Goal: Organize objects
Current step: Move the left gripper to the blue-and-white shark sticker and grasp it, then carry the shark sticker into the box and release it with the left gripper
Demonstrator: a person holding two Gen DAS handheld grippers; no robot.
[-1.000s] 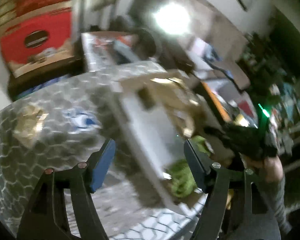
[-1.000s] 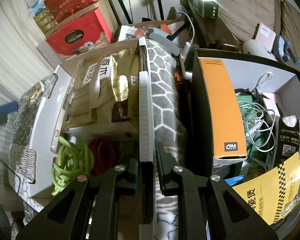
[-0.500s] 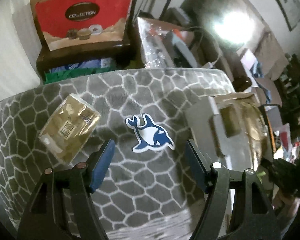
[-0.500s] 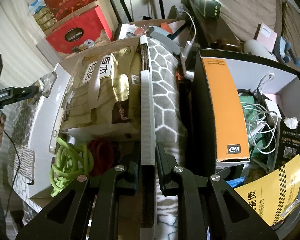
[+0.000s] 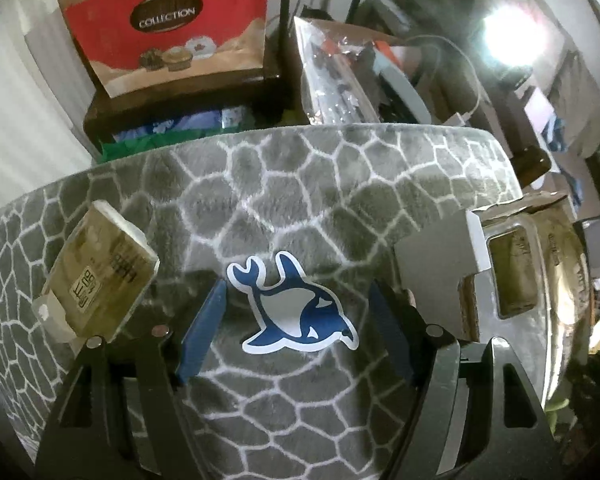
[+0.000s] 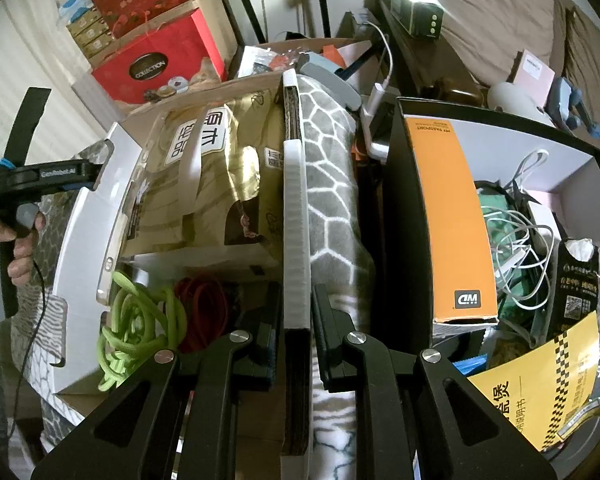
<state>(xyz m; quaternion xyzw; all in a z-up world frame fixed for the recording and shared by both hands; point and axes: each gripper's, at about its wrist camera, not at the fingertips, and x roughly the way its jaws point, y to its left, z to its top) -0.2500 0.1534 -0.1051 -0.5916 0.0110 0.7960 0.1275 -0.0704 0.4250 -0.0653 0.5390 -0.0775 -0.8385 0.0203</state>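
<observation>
Two grippers busy: our right gripper (image 6: 298, 316) is clamped on the white box flap (image 6: 296, 232), holding it upright. Left gripper (image 5: 296, 312) is wide open, empty, straddling the dolphin sticker (image 5: 296, 308) on the grey mat (image 5: 340, 208). Likely next: lower, pinch the thin sticker's edge.

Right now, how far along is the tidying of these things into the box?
Done: a gold packaged bag and green coiled rope already lie in the white cardboard box. In hand: the right gripper clamps the box's wall; the left gripper, open, hovers over the blue-and-white whale sticker. Left: sticker and small gold packet.
</observation>
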